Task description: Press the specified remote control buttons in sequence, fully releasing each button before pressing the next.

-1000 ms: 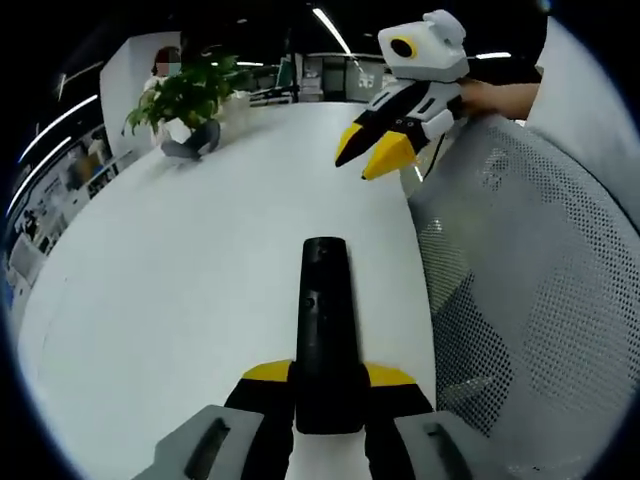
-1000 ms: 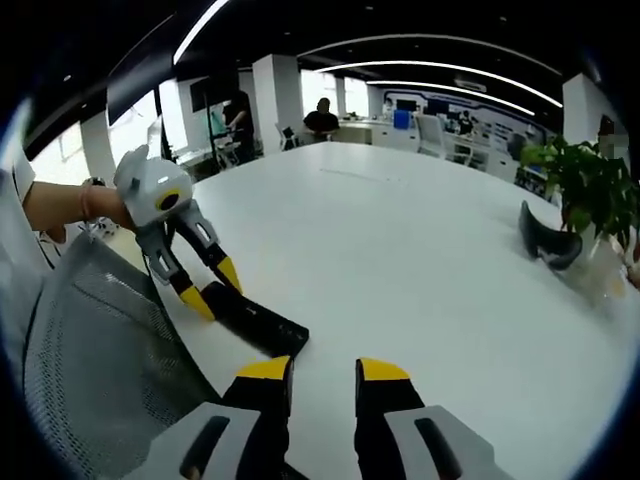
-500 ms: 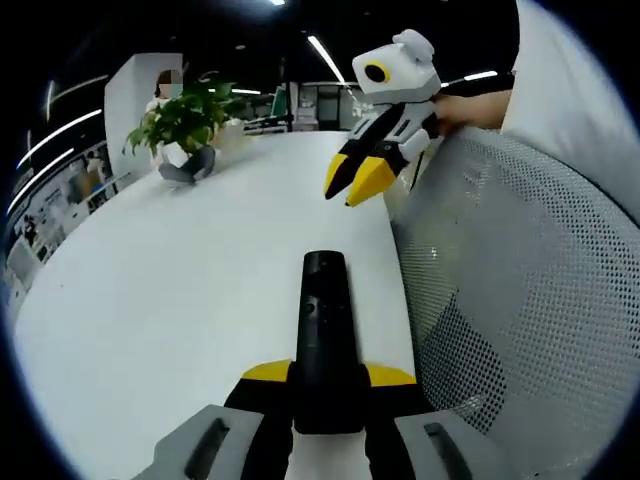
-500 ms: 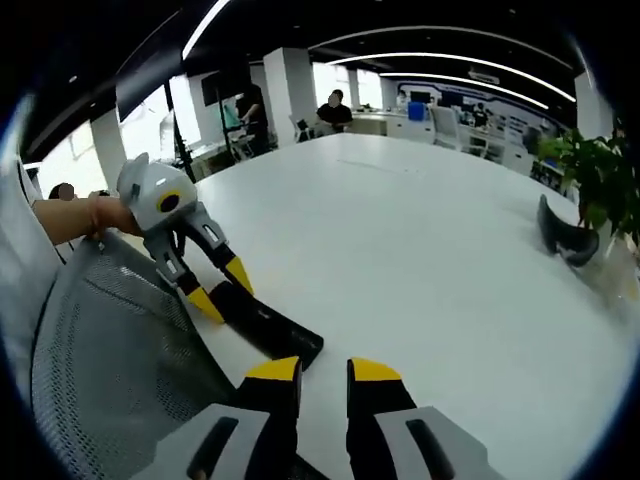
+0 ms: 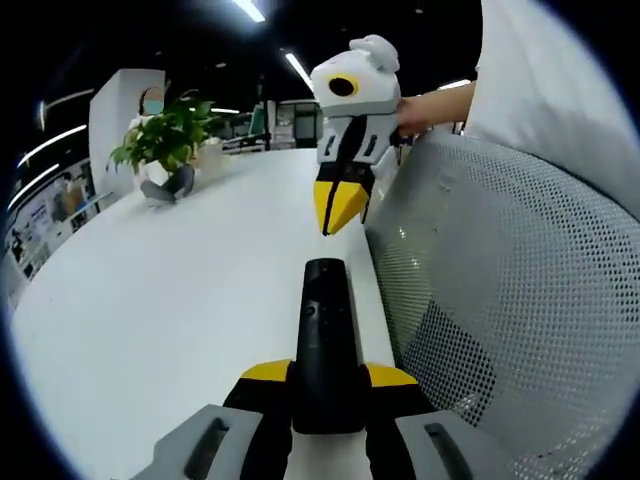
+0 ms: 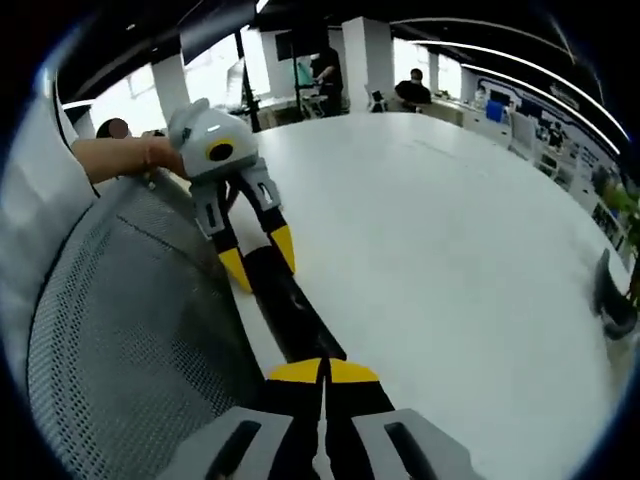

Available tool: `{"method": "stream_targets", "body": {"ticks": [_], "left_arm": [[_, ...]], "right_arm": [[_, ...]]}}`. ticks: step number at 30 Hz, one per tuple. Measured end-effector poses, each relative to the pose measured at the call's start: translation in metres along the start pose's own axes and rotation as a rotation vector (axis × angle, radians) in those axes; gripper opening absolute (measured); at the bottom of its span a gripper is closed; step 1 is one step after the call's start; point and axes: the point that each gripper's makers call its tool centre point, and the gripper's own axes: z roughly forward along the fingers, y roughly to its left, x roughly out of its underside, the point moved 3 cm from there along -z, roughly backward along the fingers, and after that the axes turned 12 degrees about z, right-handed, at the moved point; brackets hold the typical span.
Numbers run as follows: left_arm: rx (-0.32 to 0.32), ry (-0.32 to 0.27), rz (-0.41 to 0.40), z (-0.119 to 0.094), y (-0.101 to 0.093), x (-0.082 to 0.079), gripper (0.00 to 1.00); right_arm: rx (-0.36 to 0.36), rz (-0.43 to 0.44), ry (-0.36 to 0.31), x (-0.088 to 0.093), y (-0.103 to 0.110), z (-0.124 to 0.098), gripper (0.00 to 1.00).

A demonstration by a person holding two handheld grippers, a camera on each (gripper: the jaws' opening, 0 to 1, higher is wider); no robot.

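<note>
The black remote control (image 5: 325, 350) is clamped at its near end between the yellow-tipped jaws of the left gripper (image 5: 327, 378), its long axis pointing straight ahead over the white table (image 5: 180, 290). Beyond its far end, the right gripper (image 5: 340, 205) is seen with jaws pressed together, tips aimed down toward it. A potted plant (image 5: 160, 150) is set far back.
</note>
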Motion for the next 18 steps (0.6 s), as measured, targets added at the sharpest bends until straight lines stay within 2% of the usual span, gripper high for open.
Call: {"method": "stream_targets", "body": {"ticks": [5, 15, 18], "left_arm": [[-0.006, -0.002, -0.006, 0.001, 0.002, -0.001, 0.25], [-0.011, -0.006, -0.009, 0.002, 0.001, -0.002, 0.25], [-0.012, -0.007, -0.010, 0.002, 0.001, -0.002, 0.25]], "right_arm": [[0.017, -0.131, 0.093, 0.006, -0.002, 0.009, 0.00], [-0.003, -0.224, 0.150, 0.006, -0.001, 0.019, 0.00], [0.003, -0.218, 0.190, 0.006, 0.000, 0.019, 0.00]]}}
